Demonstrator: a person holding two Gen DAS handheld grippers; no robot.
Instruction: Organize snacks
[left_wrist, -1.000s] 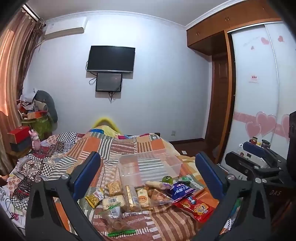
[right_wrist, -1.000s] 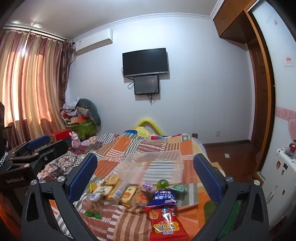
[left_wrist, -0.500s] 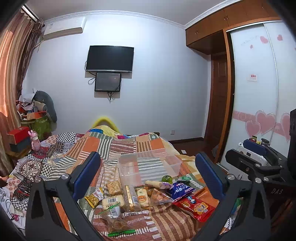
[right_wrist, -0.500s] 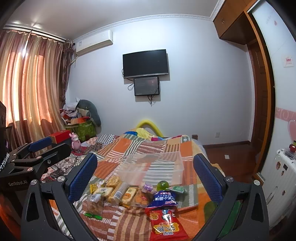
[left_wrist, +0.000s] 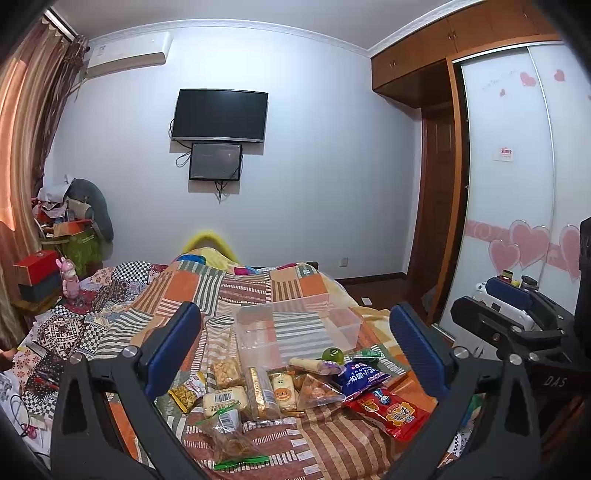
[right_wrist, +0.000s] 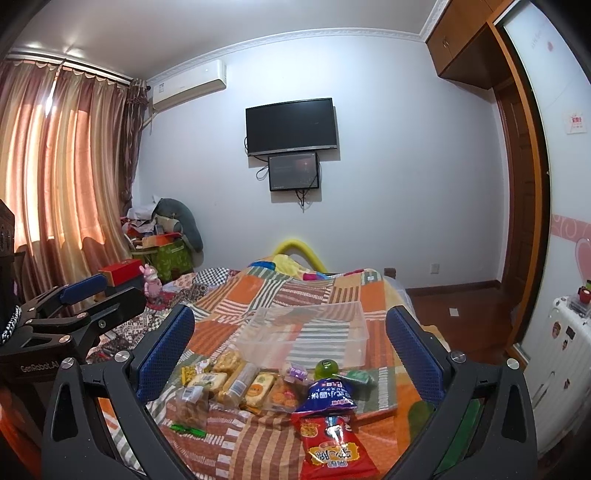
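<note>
Both grippers (left_wrist: 295, 347) (right_wrist: 290, 347) gaping, empty | we take red snack bag (right_wrist: 334, 443) by one edge | lift into clear bin (right_wrist: 306, 332)

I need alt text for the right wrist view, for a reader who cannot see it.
The open right gripper hovers over snack packets lying on a patchwork bed, in front of an empty clear box. The left gripper shows at the left edge.
</note>
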